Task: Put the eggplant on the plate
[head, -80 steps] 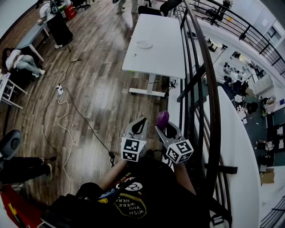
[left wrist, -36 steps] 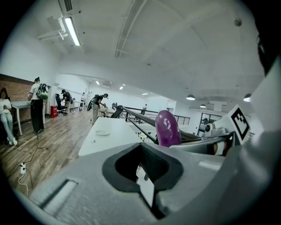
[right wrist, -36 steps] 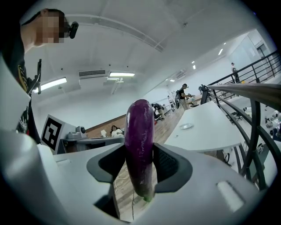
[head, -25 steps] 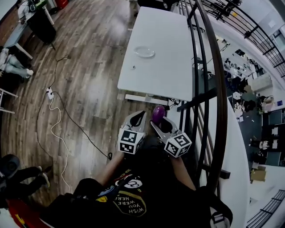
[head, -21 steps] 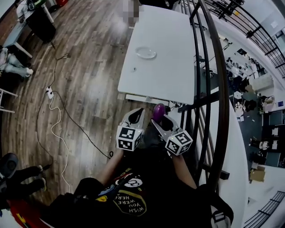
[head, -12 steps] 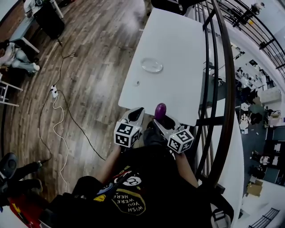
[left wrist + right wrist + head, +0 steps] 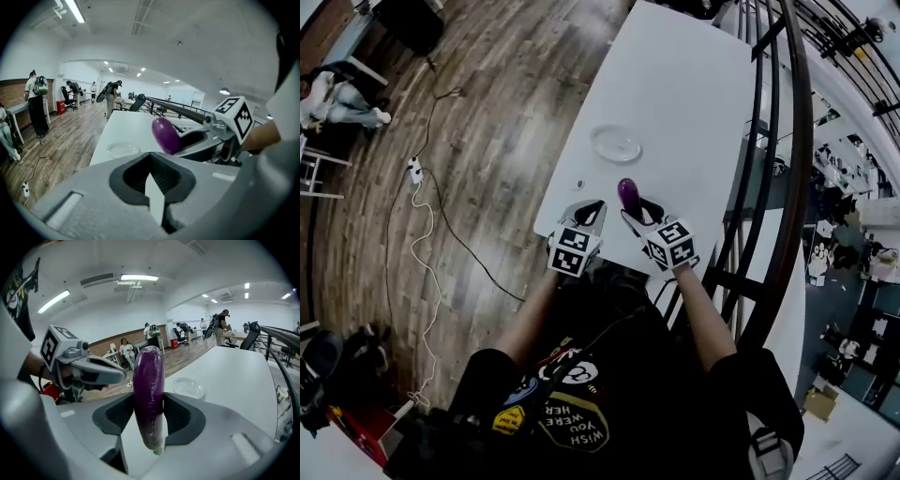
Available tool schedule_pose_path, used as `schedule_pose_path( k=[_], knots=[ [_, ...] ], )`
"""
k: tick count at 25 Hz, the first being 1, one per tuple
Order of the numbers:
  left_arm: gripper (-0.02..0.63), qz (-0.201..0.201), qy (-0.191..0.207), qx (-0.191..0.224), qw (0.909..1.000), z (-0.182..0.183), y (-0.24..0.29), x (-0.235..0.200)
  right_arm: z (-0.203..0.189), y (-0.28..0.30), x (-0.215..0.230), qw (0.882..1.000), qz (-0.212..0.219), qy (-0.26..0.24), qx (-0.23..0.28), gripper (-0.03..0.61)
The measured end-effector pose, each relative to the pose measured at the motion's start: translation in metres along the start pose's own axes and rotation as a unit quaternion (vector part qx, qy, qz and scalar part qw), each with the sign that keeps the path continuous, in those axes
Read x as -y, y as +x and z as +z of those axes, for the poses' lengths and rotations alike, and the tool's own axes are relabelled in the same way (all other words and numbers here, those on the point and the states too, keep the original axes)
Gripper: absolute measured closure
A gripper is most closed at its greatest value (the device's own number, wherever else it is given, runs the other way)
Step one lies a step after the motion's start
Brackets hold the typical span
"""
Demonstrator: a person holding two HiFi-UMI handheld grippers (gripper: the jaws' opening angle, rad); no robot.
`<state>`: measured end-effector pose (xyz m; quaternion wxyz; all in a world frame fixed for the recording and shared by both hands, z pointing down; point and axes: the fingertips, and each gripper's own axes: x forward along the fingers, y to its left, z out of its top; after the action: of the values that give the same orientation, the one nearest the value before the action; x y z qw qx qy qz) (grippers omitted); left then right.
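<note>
My right gripper (image 7: 636,212) is shut on a purple eggplant (image 7: 627,195), which stands upright between its jaws (image 7: 149,394) with the stem end down. It hovers over the near end of a white table (image 7: 694,103). A clear glass plate (image 7: 616,143) lies on the table a short way beyond the eggplant, and shows in the right gripper view (image 7: 188,386) behind and right of it. My left gripper (image 7: 590,209) is beside the right one, shut with nothing in it. In the left gripper view the eggplant (image 7: 165,136) and plate (image 7: 121,149) lie ahead.
A small dark speck (image 7: 578,185) lies on the table near its left edge. A dark metal railing (image 7: 780,187) runs along the table's right side. A white cable (image 7: 422,234) trails over the wooden floor at left. People stand far off in the room (image 7: 111,93).
The table and plate have come much closer. Both grippers moved forward from over the floor to over the table's near end. The eggplant stays in the right gripper.
</note>
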<state>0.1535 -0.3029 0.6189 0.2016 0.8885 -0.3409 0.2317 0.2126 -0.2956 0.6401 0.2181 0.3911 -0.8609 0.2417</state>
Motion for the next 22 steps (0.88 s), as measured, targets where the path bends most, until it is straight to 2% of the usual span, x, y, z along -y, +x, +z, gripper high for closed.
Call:
schedule_pose_path(
  k=[4, 7, 10, 13, 15, 16, 18, 22],
  knots=[
    [0.609, 0.012, -0.043, -0.019, 0.9988, -0.012, 0.027, -0.026, -0.009, 0.066, 0.051, 0.996, -0.007, -0.055, -0.071, 0.379],
    [0.609, 0.009, -0.052, -0.027, 0.9983, -0.009, 0.034, -0.042, -0.011, 0.121, 0.09, 0.985, -0.019, -0.107, -0.134, 0.379],
    [0.609, 0.002, -0.059, -0.03, 0.9978, -0.005, 0.033, -0.056, -0.009, 0.165, 0.129, 0.961, -0.029, -0.176, -0.211, 0.379],
    [0.609, 0.008, -0.071, -0.038, 0.9968, -0.011, 0.026, -0.073, -0.004, 0.203, 0.156, 0.927, -0.03, -0.249, -0.278, 0.379],
    [0.609, 0.012, -0.08, -0.048, 0.9956, -0.024, 0.021, -0.083, -0.012, 0.222, 0.165, 0.907, -0.023, -0.272, -0.32, 0.379],
    [0.609, 0.013, -0.083, -0.053, 0.9951, -0.03, 0.019, -0.088, -0.016, 0.229, 0.168, 0.901, -0.02, -0.274, -0.336, 0.377],
    [0.609, 0.016, -0.087, -0.058, 0.9944, -0.038, 0.017, -0.097, -0.02, 0.237, 0.171, 0.898, -0.018, -0.271, -0.346, 0.376],
    [0.609, 0.015, -0.093, -0.052, 0.9942, -0.037, 0.012, -0.11, -0.014, 0.237, 0.172, 0.905, -0.031, -0.269, -0.328, 0.36]
  ],
)
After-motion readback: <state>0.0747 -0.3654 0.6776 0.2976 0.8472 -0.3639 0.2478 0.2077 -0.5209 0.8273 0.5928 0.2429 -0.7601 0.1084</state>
